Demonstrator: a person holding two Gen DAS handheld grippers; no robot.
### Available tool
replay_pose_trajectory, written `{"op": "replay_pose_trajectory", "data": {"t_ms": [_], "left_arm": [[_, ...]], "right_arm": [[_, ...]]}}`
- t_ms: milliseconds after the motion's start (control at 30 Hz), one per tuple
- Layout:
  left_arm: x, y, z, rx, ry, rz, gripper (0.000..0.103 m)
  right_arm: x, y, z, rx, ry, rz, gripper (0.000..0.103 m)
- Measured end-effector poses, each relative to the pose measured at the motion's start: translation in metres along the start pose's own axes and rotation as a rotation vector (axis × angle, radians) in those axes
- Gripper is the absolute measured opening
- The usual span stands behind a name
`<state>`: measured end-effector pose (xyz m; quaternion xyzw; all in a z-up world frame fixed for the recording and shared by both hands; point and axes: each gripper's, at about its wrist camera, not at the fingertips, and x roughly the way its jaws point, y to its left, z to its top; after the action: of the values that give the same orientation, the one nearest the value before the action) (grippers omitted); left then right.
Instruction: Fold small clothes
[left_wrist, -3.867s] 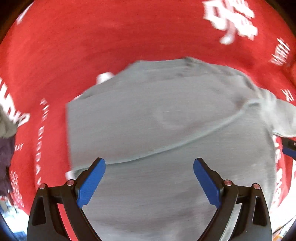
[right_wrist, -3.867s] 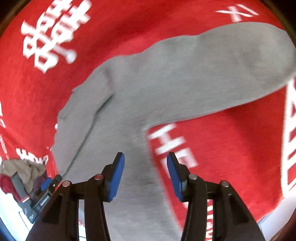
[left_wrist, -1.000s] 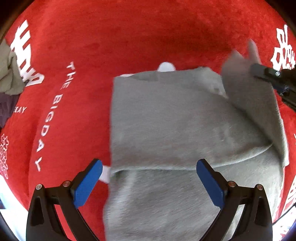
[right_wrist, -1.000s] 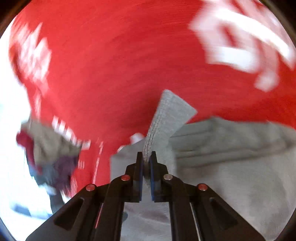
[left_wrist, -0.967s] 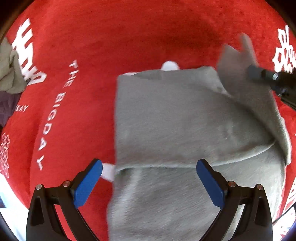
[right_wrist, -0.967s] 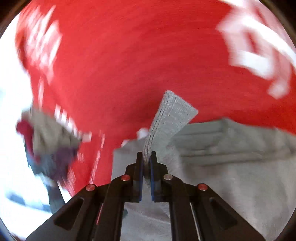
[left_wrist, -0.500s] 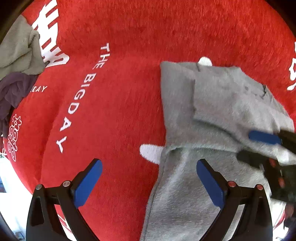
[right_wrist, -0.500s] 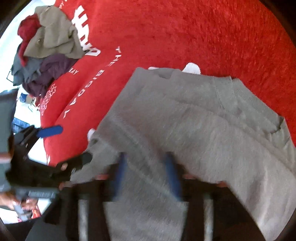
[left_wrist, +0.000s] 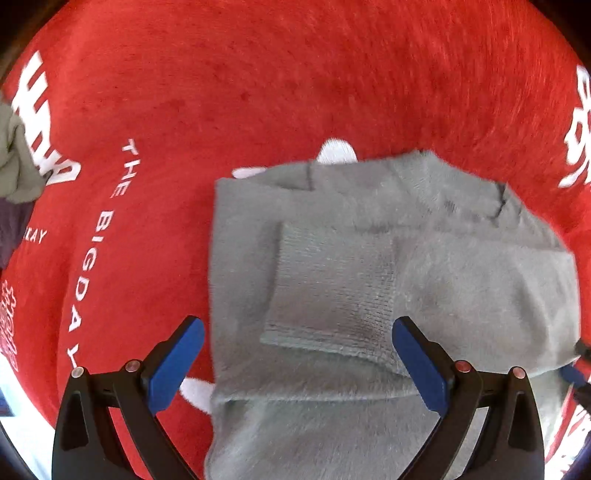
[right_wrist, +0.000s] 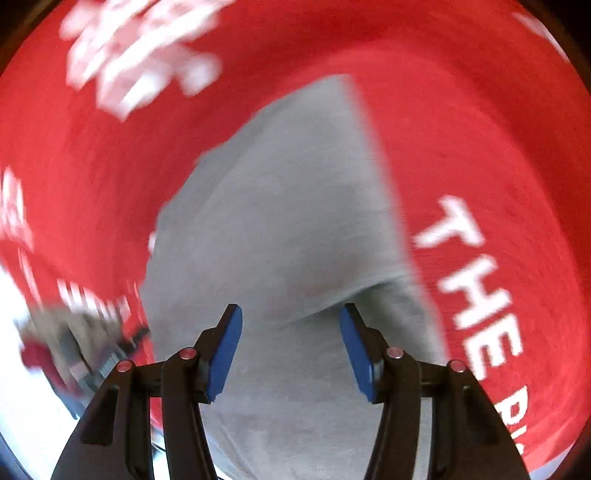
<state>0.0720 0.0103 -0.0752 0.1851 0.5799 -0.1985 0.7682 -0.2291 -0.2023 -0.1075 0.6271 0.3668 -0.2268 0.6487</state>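
A grey sweater (left_wrist: 369, 280) lies on a red blanket (left_wrist: 258, 92) printed with white lettering, one sleeve folded across its body so that the ribbed cuff (left_wrist: 328, 295) rests on top. The left gripper (left_wrist: 295, 365) hovers over the cuff with its blue pads spread wide and nothing pinched between them. The right gripper (right_wrist: 291, 347) is partly spread above the sweater's grey cloth (right_wrist: 280, 206), its jaws having just been closing a little, with no fabric gripped. A pile of other clothes (left_wrist: 14, 173) sits at the blanket's left edge.
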Motion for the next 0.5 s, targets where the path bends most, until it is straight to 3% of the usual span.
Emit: {"op": "replay_pose_trajectory", "data": {"t_ms": [33, 67, 133, 300, 400, 467, 500], "left_arm": [[0.003, -0.003, -0.001, 0.012, 0.01, 0.008, 0.102], [0.005, -0.006, -0.003, 0.028, 0.018, 0.018, 0.102], [0.004, -0.008, -0.008, 0.051, 0.02, 0.028, 0.102], [0.004, -0.009, -0.017, 0.048, 0.025, 0.019, 0.102], [0.001, -0.008, -0.019, 0.047, 0.031, 0.014, 0.102], [-0.002, -0.005, -0.021, 0.06, 0.029, 0.028, 0.102], [-0.004, -0.003, -0.023, 0.064, 0.03, 0.032, 0.102]], "right_arm": [[-0.001, -0.006, 0.003, 0.042, -0.016, 0.017, 0.036], [-0.001, -0.009, 0.006, 0.065, -0.032, 0.021, 0.006], [-0.007, -0.007, 0.011, 0.046, -0.075, 0.01, 0.006], [-0.01, 0.006, 0.014, -0.126, -0.069, -0.058, 0.006], [0.001, -0.006, 0.018, -0.135, -0.045, -0.089, 0.007], [0.001, -0.01, 0.018, -0.114, -0.043, -0.063, 0.006], [-0.005, -0.012, 0.016, -0.101, -0.039, -0.052, 0.011]]}}
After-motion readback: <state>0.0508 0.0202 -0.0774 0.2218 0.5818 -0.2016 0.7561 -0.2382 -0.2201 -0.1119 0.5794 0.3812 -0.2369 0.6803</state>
